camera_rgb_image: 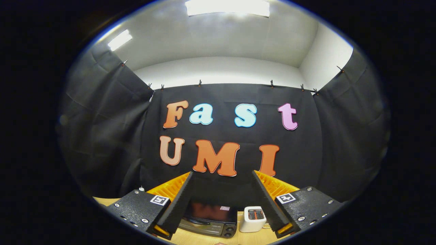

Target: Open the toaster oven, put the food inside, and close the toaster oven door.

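Gripper view, read from the left across

Far left: black cloth wall (102, 136) of the booth hangs in folds, clipped along its top edge; above it a pale ceiling with a lit panel (120, 39) at the left and a larger one (227, 7) overhead

Low left: a strip of light wooden table (102, 200) shows beside the left finger mount, which carries a small square marker tag (159, 200)

Gripper (222, 177): fingers spread wide apart, nothing held between them, tips raised against the back cloth and touching nothing

Between the fingers, low down and beyond them: the toaster oven (210, 217), dark-bodied, standing on the table against the back cloth. Its glass door looks shut and upright, with a dim reddish reflection in the pane; two round knobs sit at its lower right corner. A small pale sticker sits near the top right of the door

Just right of the toaster oven, close beside it, whether touching cannot be told: a small white pop-up toaster (252, 219) with an orange-lined slot on top, standing near the right finger

Food for the task: cannot make out any item clearly; a small pale scrap at the table's near edge is too cut off to identify

Right: second marker tag (285, 197) on the right finger mount, then more black cloth, and a white wall (327, 58) above it
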`<state>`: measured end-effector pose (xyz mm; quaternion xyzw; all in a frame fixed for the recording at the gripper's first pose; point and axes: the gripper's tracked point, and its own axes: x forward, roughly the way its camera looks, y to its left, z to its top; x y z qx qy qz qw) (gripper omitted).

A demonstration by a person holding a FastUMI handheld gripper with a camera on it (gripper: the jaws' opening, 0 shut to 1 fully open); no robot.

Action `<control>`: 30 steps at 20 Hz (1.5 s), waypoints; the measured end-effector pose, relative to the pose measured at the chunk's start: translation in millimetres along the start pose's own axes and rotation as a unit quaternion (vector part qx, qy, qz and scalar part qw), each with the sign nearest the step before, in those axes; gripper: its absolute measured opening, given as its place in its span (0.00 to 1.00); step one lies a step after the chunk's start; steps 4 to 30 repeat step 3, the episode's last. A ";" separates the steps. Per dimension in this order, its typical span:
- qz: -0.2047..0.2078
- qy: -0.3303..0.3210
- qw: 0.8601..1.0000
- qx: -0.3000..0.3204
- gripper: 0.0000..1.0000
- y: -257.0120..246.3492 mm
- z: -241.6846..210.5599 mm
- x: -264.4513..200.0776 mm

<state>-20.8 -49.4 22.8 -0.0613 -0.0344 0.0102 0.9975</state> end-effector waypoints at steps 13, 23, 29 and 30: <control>0.012 0.009 1.000 0.009 0.99 4.5 4.1 2.3; 0.012 0.009 1.000 0.009 0.99 4.5 4.1 2.3; 0.012 0.009 1.000 0.009 0.99 4.5 4.1 2.3; 0.012 0.009 1.000 0.009 0.99 4.5 4.1 2.3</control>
